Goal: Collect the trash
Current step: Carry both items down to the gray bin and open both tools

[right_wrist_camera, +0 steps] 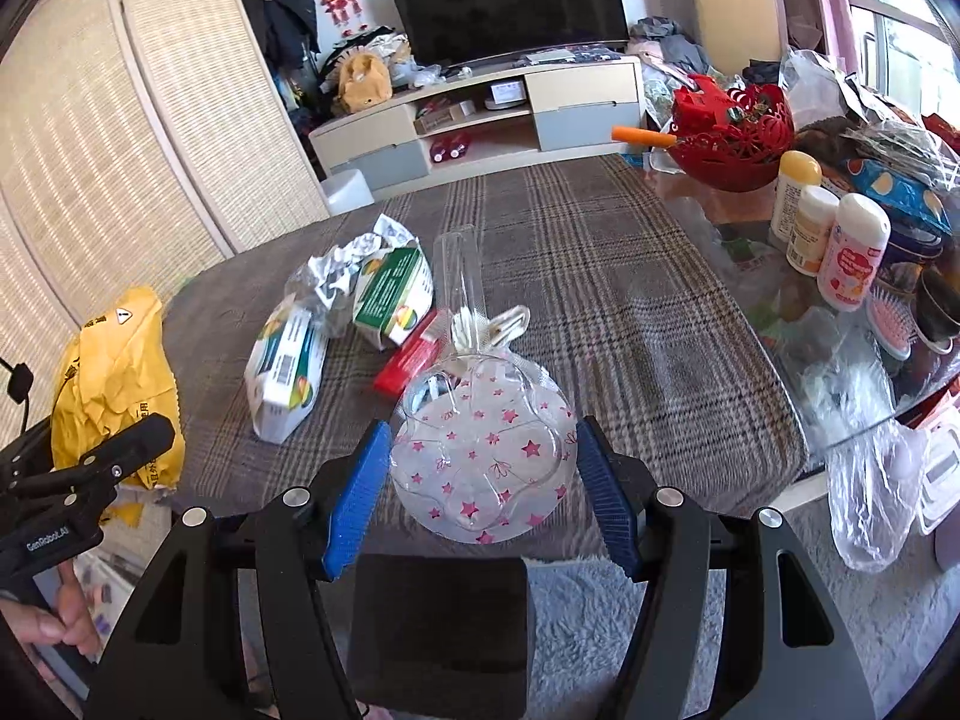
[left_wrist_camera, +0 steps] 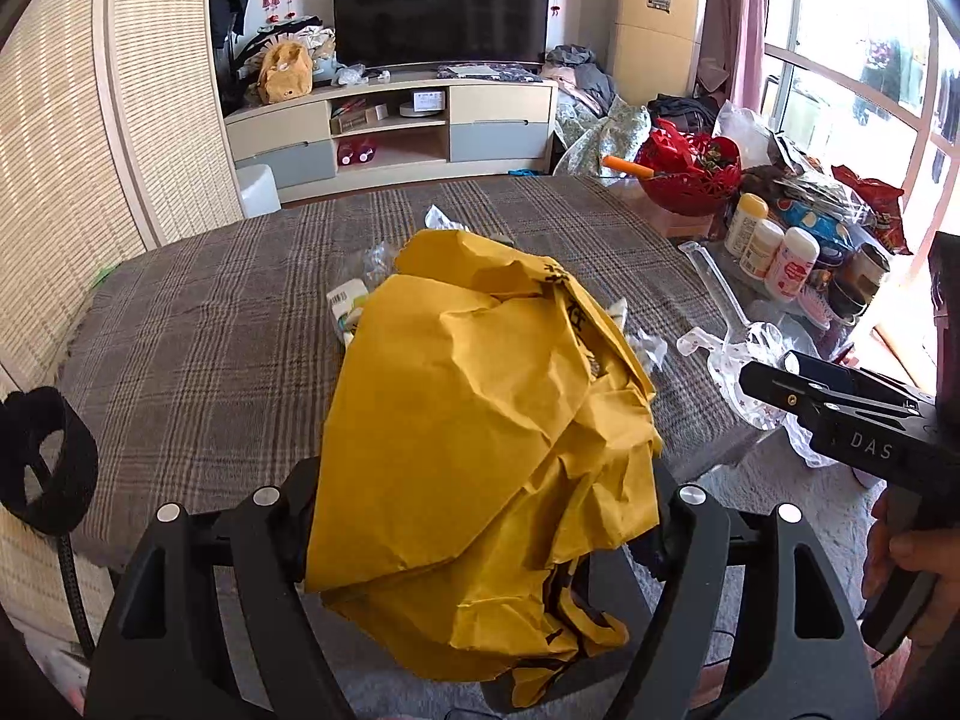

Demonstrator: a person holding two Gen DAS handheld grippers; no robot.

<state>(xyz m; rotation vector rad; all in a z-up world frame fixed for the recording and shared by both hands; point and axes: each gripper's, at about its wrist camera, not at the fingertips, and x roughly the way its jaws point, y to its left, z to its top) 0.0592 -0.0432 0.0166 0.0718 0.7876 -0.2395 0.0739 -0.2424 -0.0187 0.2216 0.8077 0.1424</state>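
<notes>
1. Left wrist view: 1 crumpled yellow paper bag (left_wrist_camera: 480, 420) is seen clamped between the left gripper (left_wrist_camera: 480, 516) fingers, w/ creased matte paper hiding the pads and hanging over the plaid-cloth table (left_wrist_camera: 210, 324).
2. Right wrist view: 1 clear plastic bag (right_wrist_camera: 483, 450) w/ pink stars, rounded and glossy, is pinched between the blue ribbed pads (right_wrist_camera: 357, 492) of the right gripper (right_wrist_camera: 483, 489).
3. Trash left on the table, counted in the right view: 2 white-green cartons (right_wrist_camera: 288, 372), 1 red packet (right_wrist_camera: 411, 360), 1 crumpled foil wad (right_wrist_camera: 348, 264), 1 clear tube (right_wrist_camera: 462, 270).
4. 3 white bottles (right_wrist_camera: 852, 252) and 1 red lattice bowl (right_wrist_camera: 732, 144) are seen at the table's right.
5. Cartons are mostly hidden by the yellow bag in the left view; the pads are shown only in the right view.
</notes>
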